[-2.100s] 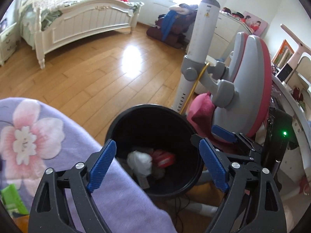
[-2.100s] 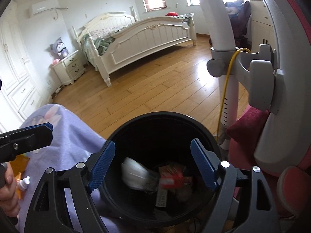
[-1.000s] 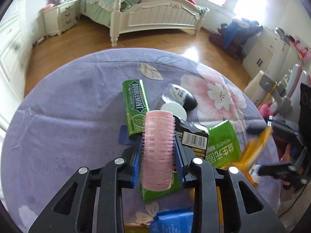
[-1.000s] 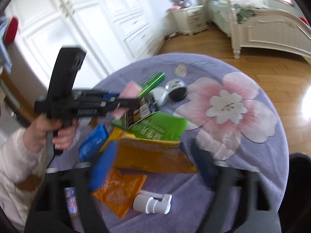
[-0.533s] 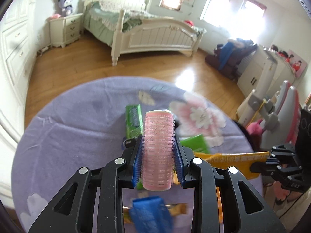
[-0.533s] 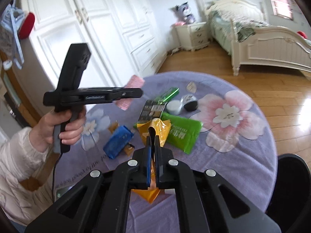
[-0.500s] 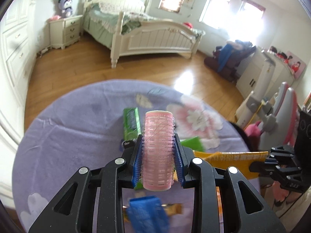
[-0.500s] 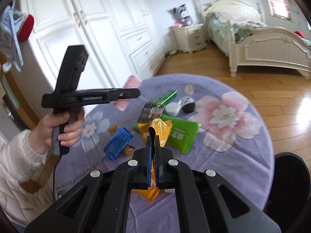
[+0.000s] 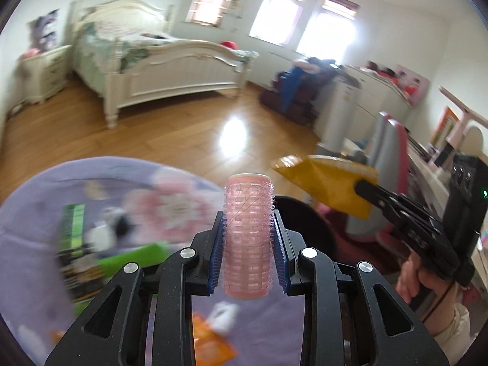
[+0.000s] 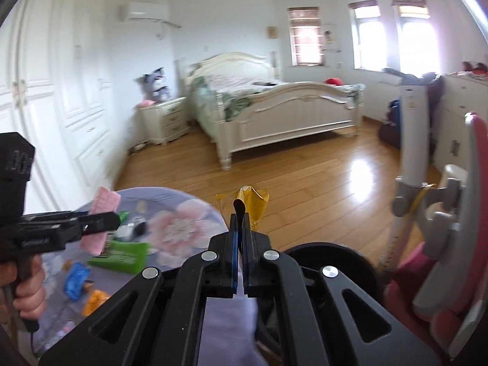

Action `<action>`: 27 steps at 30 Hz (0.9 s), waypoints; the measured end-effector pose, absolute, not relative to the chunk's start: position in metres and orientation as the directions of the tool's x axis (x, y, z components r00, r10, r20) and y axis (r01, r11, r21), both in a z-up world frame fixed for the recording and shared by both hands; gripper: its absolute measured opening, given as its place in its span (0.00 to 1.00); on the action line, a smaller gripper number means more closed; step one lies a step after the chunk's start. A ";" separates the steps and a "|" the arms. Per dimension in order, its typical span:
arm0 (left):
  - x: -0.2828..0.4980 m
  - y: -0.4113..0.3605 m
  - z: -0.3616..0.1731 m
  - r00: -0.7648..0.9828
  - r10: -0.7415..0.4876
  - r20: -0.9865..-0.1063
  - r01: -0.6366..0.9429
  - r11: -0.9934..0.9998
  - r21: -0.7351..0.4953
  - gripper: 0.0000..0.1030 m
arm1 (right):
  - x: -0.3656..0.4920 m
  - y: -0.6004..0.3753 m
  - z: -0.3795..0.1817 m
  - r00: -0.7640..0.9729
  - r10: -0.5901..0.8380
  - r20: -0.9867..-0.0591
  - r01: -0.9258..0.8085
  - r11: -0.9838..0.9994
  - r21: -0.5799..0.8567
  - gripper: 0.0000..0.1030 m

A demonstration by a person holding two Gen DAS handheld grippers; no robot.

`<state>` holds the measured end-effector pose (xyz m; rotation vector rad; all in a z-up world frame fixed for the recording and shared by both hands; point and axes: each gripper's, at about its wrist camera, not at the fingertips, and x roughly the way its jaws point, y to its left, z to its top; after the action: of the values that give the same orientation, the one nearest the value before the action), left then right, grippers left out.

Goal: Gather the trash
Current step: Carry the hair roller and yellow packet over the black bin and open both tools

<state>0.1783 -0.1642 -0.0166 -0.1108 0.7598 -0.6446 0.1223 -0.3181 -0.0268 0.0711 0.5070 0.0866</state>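
Left gripper (image 9: 247, 244) clamped on pink hair roller (image 9: 247, 238), roller upright between both blue pads, top sticking out past fingertips. Below and left of it: surface (image 9: 36, 213) with purple floral cloth, blurred litter on it — green packet (image 9: 131, 257), green gum pack (image 9: 72, 222), orange wrapper (image 9: 210, 346) near gripper base. Black trash bin (image 9: 302, 219) just right of and behind the roller, rim partly hidden.

Right gripper (image 10: 240, 222) closed flat on yellow wrapper (image 10: 248, 202); no gap visible between pads, wrapper edge-on and poking up past fingertips. Jaws just came together within the last second, wrapper between them. Same wrapper (image 9: 323, 183) seen from left wrist view: held in air, up and right of the roller, above the bin area. From right wrist view: bin (image 10: 332, 262) just right of and below gripper tip; surface (image 10: 183, 213) to the left with blue packet (image 10: 74, 276) and green packet (image 10: 122, 256). 2 items in hand, both off the surface, neither inside the bin.
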 end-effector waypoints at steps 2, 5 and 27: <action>0.182 -0.190 -0.024 0.511 -0.609 -0.606 0.529 0.779 -0.337 0.29 | 0.125 -0.331 -0.033 0.871 0.049 -0.490 -0.015 0.997 0.072 0.03; 0.190 -0.224 -0.036 0.473 -0.639 -0.607 0.554 0.751 -0.359 0.29 | 0.128 -0.352 -0.044 0.861 0.001 -0.509 0.041 0.997 0.071 0.03; 0.231 -0.364 -0.071 0.464 -0.611 -0.642 0.631 0.736 -0.245 0.92 | 0.150 -0.433 -0.103 0.762 -0.176 -0.623 0.235 0.972 0.012 0.24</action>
<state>0.2306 -0.3640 -0.0707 0.0289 0.7766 -0.7630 0.1496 -0.4332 -0.1031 0.0906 0.6679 -0.2238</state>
